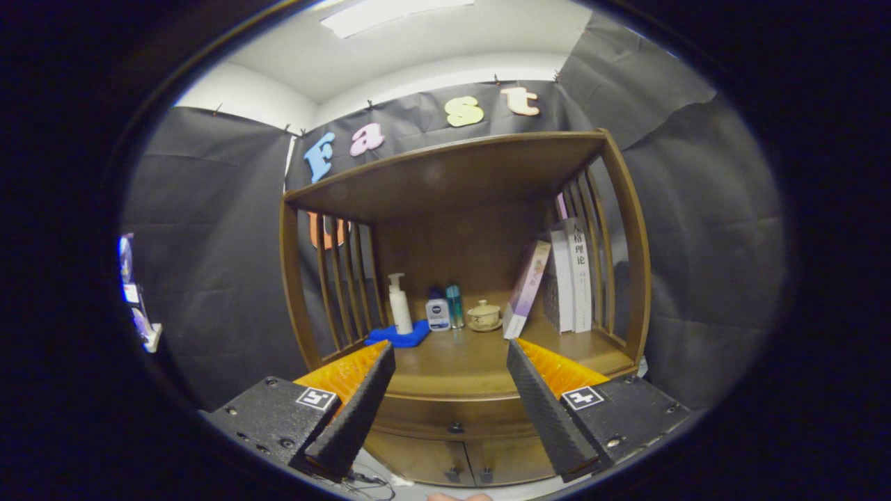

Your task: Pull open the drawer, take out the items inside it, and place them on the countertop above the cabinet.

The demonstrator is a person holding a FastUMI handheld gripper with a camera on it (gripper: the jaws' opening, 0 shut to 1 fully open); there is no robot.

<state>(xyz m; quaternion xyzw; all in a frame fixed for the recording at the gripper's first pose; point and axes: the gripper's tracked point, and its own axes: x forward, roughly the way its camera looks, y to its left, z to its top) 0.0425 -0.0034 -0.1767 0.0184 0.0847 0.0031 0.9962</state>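
I am holding the gripper (451,362) spread wide and empty in front of the brown wooden cabinet (630,229), and I judge the drawer still shut, so I should be lowering toward the small dark knob (456,428) at the middle of the shallow wooden drawer front (418,421) just under the countertop's front edge, narrowing the fingers on it squarely before pulling straight back. The wooden countertop (452,362) is carrying a white pump bottle (399,303) on a blue cloth (398,335) near its back left corner, a small white-and-blue bottle (438,310), a slim teal bottle (454,305) and a cream lidded cup (483,314) along its back edge, and leaning books (560,278) at its right side, so I am planning to set items on the bare front middle.
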